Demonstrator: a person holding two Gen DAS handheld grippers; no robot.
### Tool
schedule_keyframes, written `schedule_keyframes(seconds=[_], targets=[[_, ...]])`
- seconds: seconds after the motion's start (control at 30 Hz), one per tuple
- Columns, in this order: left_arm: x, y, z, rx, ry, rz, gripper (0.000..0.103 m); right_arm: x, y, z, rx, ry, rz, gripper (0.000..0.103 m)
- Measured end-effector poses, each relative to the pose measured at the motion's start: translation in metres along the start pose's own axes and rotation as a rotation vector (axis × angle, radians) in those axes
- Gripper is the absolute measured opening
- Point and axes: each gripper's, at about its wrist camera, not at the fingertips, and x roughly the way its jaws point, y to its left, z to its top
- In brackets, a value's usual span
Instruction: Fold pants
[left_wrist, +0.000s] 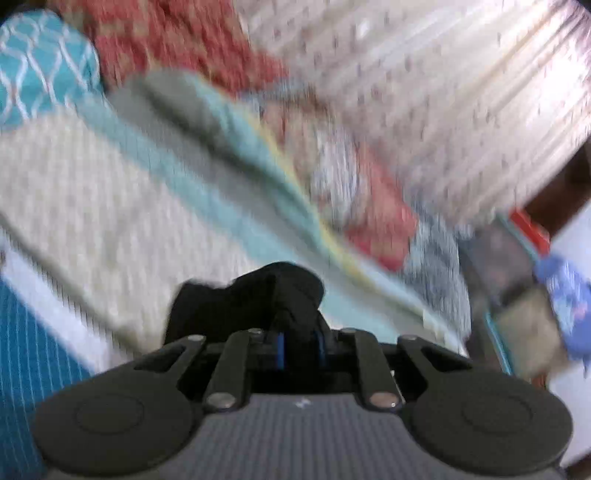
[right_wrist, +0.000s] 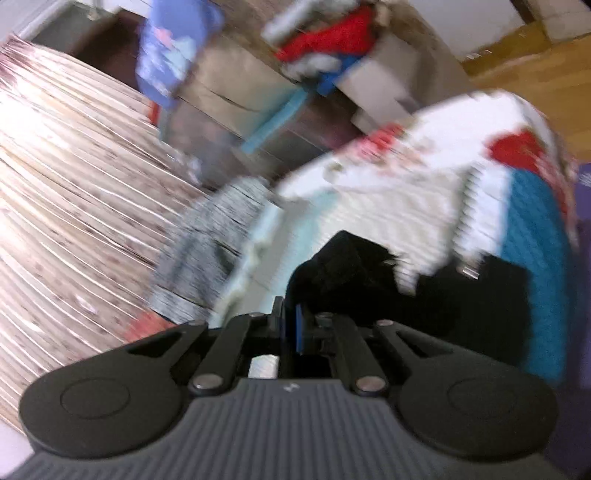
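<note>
Both views are blurred by motion. The black pants (left_wrist: 255, 295) bunch up right at the tips of my left gripper (left_wrist: 300, 332), and dark cloth fills the narrow gap between its blue pads (left_wrist: 280, 350), so it is shut on them. In the right wrist view the black pants (right_wrist: 354, 269) rise in a fold from my right gripper (right_wrist: 295, 325) and trail off to the right. This gripper's jaws are pressed together on the cloth. The rest of the pants is hidden below both grippers.
Other laundry lies around: a white ribbed piece (left_wrist: 85, 206), a pale blue cloth (left_wrist: 236, 177), red patterned fabric (left_wrist: 177, 48) and a grey knit (right_wrist: 214, 240). A dotted bedsheet (right_wrist: 62, 206) stretches left. A teal pillow (left_wrist: 40, 62), a cardboard box (right_wrist: 229, 92) and wooden floor (right_wrist: 535, 81) lie beyond.
</note>
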Motion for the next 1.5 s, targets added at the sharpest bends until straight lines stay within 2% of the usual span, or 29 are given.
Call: schedule_keyframes(seconds=[0.07,0.13,0.37,0.5,0.63,0.8,0.87,0.93,1.0,1.17,1.2,1.27,1.33,1.5], targets=[[0.013,0.003,0.016,-0.003,-0.06,-0.001,0.014,0.017,0.023,0.006,-0.027,0.001,0.041,0.008],[0.031,0.008,0.027,-0.025,-0.084,0.007,0.014,0.04,0.043,0.011,-0.048,0.017,0.057,0.008],[0.118,0.035,0.055,-0.153,-0.121,0.065,0.014,0.154,0.103,-0.001,-0.203,0.106,0.016,0.008],[0.168,0.062,0.07,-0.227,-0.113,0.103,0.014,0.219,0.125,-0.027,-0.309,0.149,-0.024,0.008],[0.205,0.086,0.066,-0.264,-0.058,0.147,0.014,0.266,0.115,-0.051,-0.344,0.195,-0.084,0.008],[0.22,0.104,0.046,-0.247,0.008,0.182,0.014,0.281,0.066,-0.06,-0.282,0.274,-0.193,0.008],[0.217,0.106,0.039,-0.238,0.027,0.169,0.014,0.277,0.048,-0.056,-0.222,0.308,-0.202,0.013],[0.211,0.103,0.034,-0.217,0.033,0.158,0.014,0.265,0.038,-0.046,-0.178,0.302,-0.195,0.016],[0.204,0.097,0.029,-0.175,0.038,0.153,0.015,0.259,0.044,-0.038,-0.203,0.273,-0.201,0.019],[0.194,0.087,0.026,-0.131,0.034,0.157,0.015,0.26,0.067,-0.028,-0.325,0.21,-0.203,0.054],[0.193,0.088,0.026,-0.136,0.036,0.156,0.015,0.266,0.066,-0.027,-0.328,0.225,-0.205,0.055],[0.194,0.088,0.027,-0.143,0.043,0.16,0.015,0.281,0.059,-0.027,-0.323,0.225,-0.268,0.055],[0.193,0.087,0.028,-0.147,0.046,0.161,0.015,0.283,0.048,-0.026,-0.271,0.212,-0.29,0.055],[0.193,0.084,0.029,-0.13,0.05,0.169,0.015,0.278,0.009,-0.031,-0.02,0.254,-0.221,0.056]])
